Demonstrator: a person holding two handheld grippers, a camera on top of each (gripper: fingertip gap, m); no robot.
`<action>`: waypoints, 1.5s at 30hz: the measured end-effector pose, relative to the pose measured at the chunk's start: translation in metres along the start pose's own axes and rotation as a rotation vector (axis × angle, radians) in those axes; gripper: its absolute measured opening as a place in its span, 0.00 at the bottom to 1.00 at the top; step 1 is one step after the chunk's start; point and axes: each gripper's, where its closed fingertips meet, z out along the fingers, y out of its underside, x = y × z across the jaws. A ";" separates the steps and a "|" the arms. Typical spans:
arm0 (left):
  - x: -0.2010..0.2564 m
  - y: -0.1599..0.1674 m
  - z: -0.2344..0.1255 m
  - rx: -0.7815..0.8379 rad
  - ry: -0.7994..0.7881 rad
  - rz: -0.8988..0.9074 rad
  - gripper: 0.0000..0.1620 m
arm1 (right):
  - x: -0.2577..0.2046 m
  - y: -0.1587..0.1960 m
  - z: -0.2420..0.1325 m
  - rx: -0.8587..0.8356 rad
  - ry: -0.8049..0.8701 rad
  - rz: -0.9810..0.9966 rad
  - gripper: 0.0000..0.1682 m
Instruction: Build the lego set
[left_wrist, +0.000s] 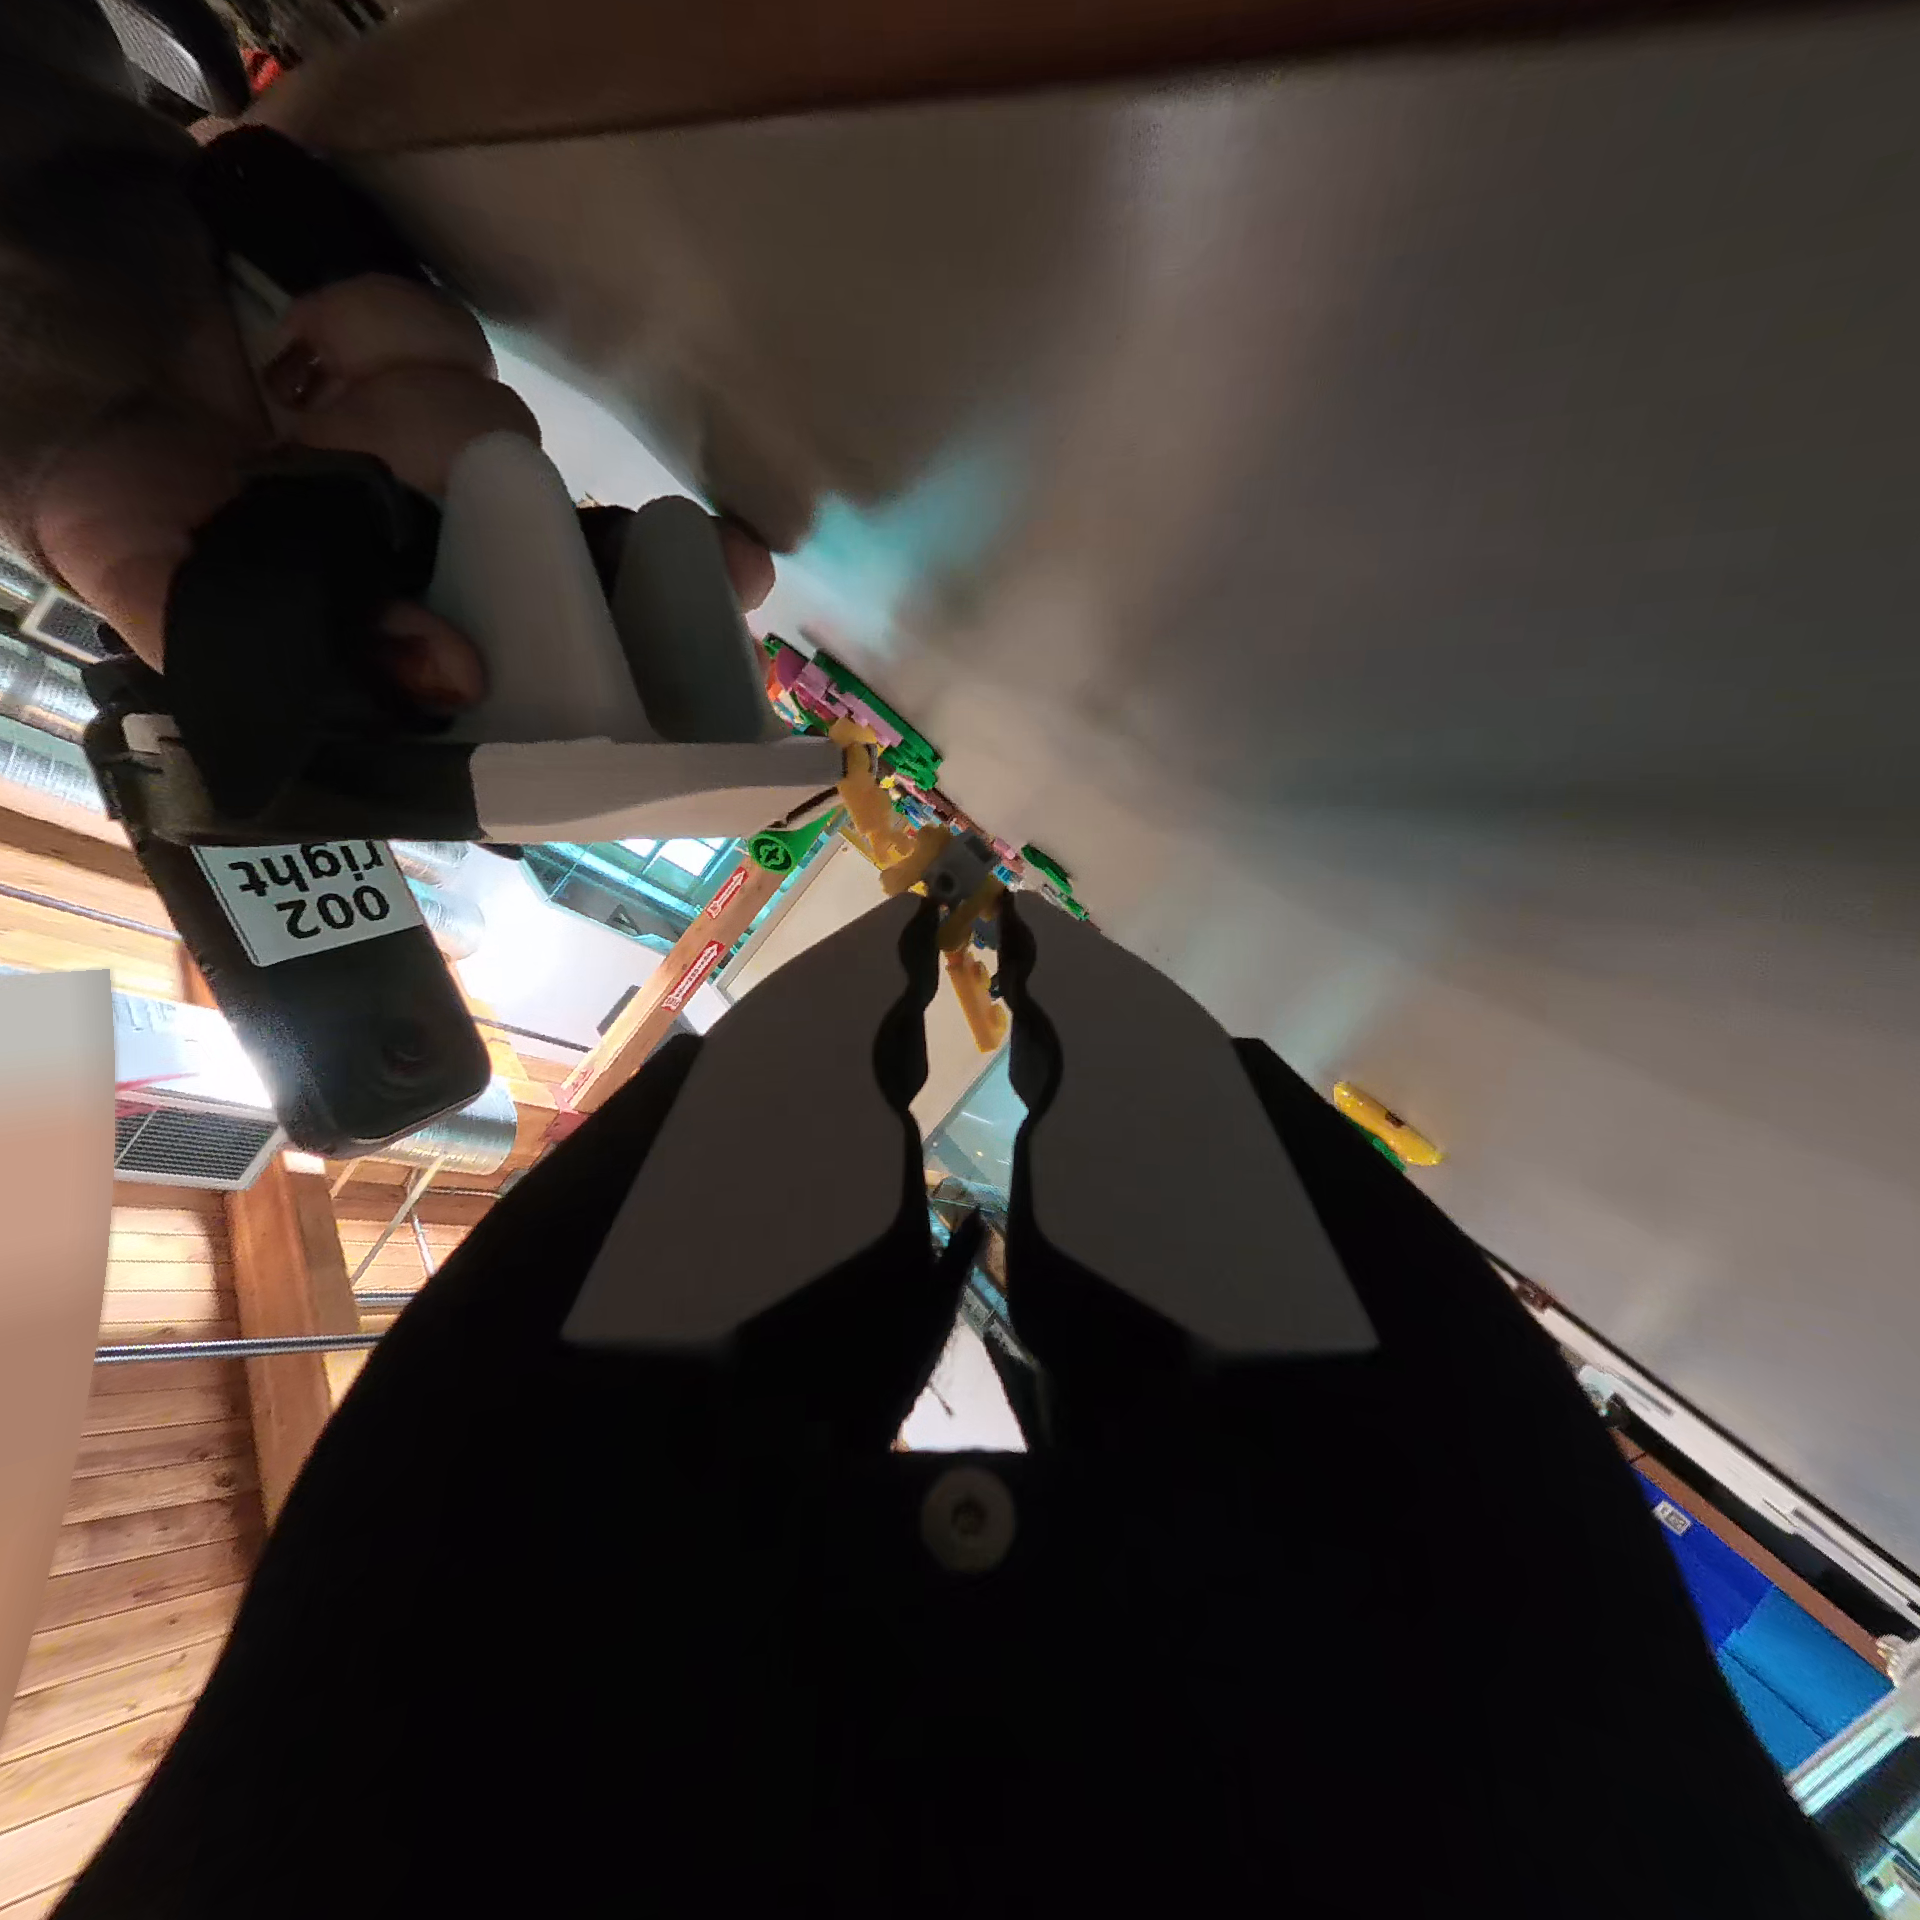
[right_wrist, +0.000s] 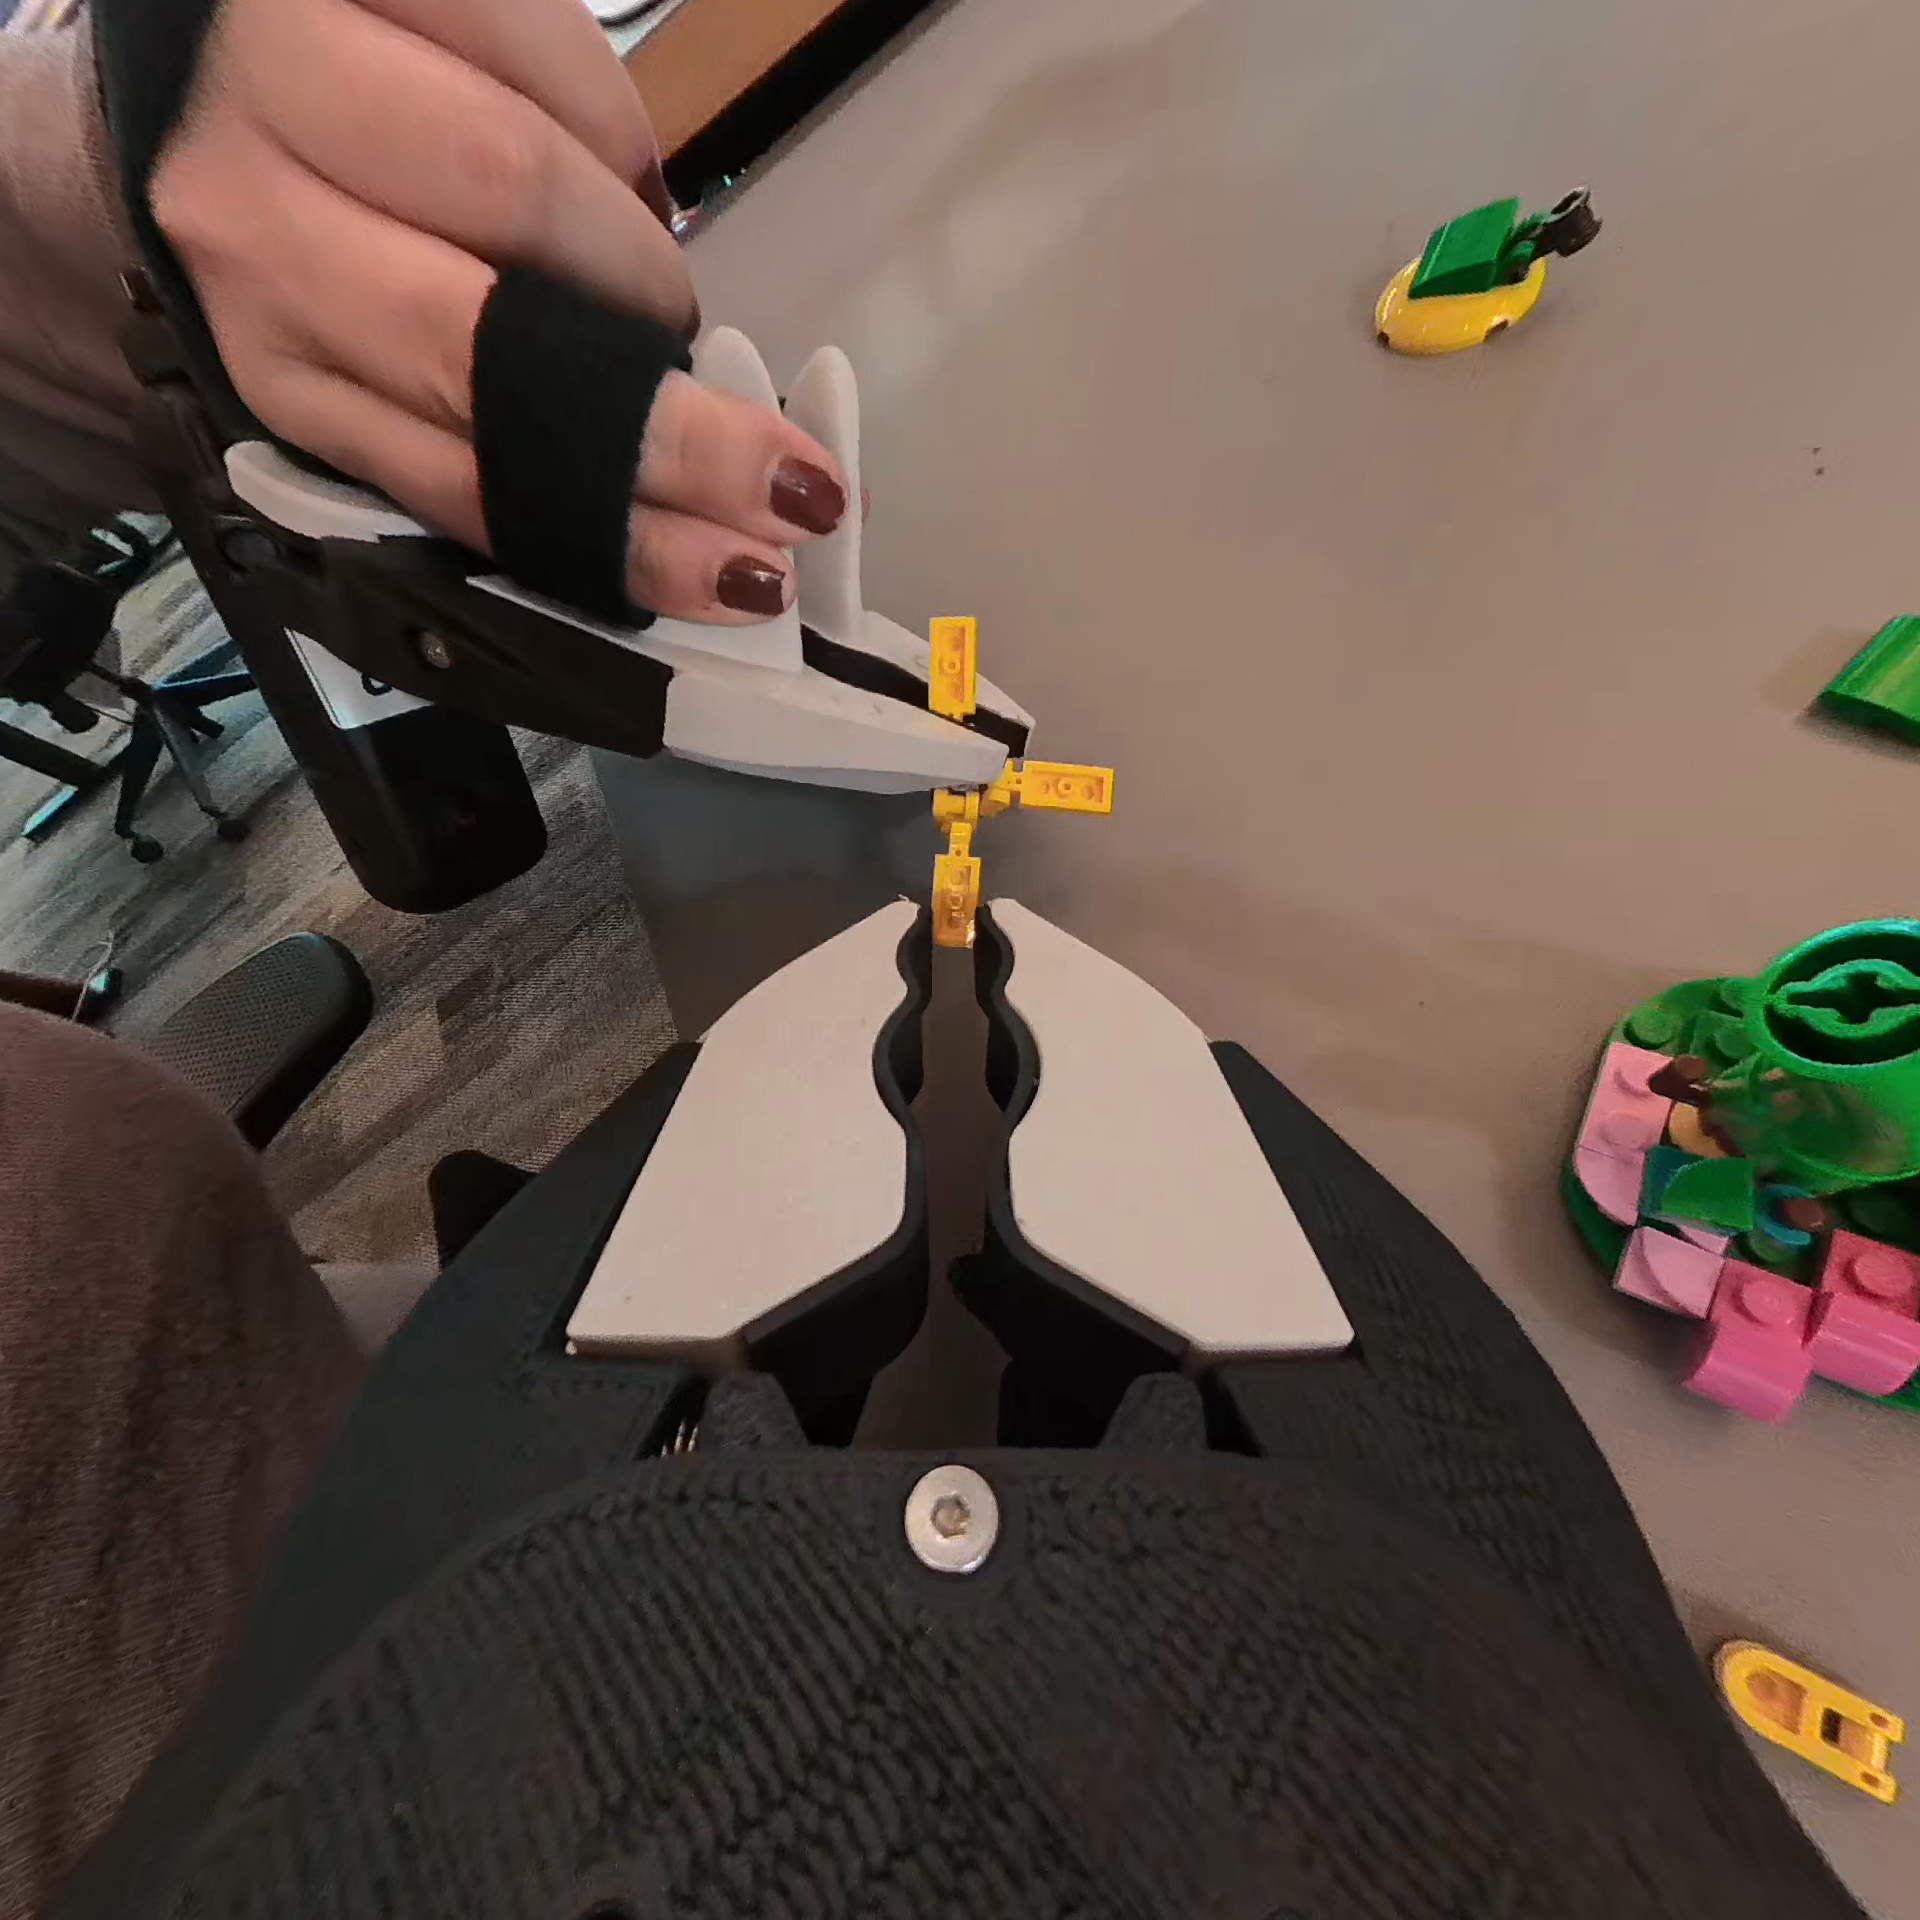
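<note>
A small yellow lego assembly (right_wrist: 1039, 787) of hinged plates fanning out from a hub hangs in the air above the grey table (right_wrist: 1351, 623). My right gripper (right_wrist: 951, 916) is shut on its lower plate (right_wrist: 954, 894). My left gripper (right_wrist: 997, 753) comes in from the left, held by a hand, and is shut on the hub between the upper and side plates. In the left wrist view, my left gripper (left_wrist: 963, 920) pinches the yellow assembly (left_wrist: 971, 997) below a small grey piece (left_wrist: 961, 868), and the right gripper (left_wrist: 836, 774) touches its far end.
A green and pink lego build (right_wrist: 1766, 1174) sits at the right, also in the left wrist view (left_wrist: 862, 717). A yellow and green small build (right_wrist: 1460, 286) lies far right, a green slope piece (right_wrist: 1881, 675) at the right edge, a loose yellow piece (right_wrist: 1808, 1714) near me. The table edge and office chairs (right_wrist: 135, 707) are left.
</note>
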 end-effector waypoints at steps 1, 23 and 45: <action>0.001 -0.001 0.000 0.005 0.004 -0.002 0.06 | 0.000 0.000 0.000 0.000 -0.006 0.004 0.03; 0.010 -0.011 0.004 0.065 0.086 0.184 0.05 | 0.002 0.005 0.004 -0.118 -0.024 0.077 0.03; 0.013 -0.012 0.003 0.081 0.169 0.228 0.04 | 0.003 0.006 0.005 -0.164 -0.025 0.099 0.03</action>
